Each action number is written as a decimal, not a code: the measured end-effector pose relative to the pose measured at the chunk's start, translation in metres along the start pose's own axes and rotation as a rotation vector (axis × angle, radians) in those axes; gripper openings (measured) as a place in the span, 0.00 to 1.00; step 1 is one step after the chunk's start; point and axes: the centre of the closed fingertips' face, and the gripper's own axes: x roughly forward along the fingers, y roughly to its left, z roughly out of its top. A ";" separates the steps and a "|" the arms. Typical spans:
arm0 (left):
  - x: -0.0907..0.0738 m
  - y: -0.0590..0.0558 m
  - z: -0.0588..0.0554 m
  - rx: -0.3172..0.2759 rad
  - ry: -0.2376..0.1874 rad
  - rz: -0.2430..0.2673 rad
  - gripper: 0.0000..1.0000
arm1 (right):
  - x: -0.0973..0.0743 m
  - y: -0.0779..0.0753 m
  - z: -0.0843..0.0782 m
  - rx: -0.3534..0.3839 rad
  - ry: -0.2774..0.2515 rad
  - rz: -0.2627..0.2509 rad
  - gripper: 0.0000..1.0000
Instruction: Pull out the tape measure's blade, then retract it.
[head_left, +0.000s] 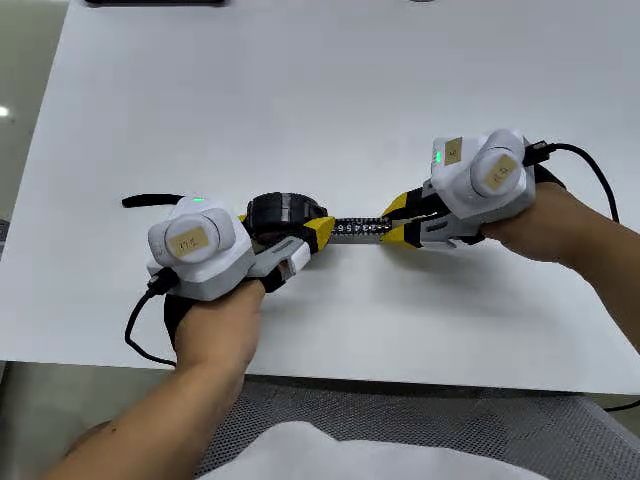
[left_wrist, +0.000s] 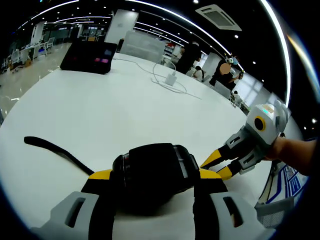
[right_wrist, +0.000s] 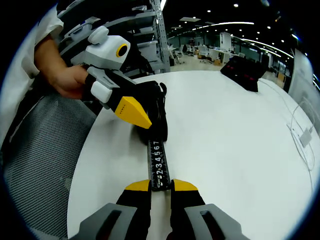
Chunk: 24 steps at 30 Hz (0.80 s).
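On the white tabletop (head_left: 300, 100), the left gripper (head_left: 300, 242) had its jaws clamped around the black tape measure (head_left: 280, 212). The right gripper (head_left: 397, 220) had its jaws pinched on the end of the short extended blade (head_left: 358, 228).

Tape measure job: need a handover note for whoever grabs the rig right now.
Left gripper: shut on the tape measure, whose case rests on the white table.
Right gripper: shut on the tip of the blade.
Done: the blade is drawn out a short way between the two grippers, printed numbers facing up.
Left: pull it further if more length is wanted, then ease it back into the case.
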 end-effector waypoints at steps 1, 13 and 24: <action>0.000 0.000 0.000 0.000 0.000 0.000 0.59 | 0.001 0.000 0.001 0.002 -0.001 0.001 0.11; 0.000 0.000 0.000 -0.006 0.003 -0.001 0.59 | 0.012 0.002 0.010 0.005 -0.019 0.013 0.11; 0.001 0.000 0.000 -0.007 0.005 0.002 0.59 | 0.011 0.003 0.010 0.016 -0.023 0.016 0.11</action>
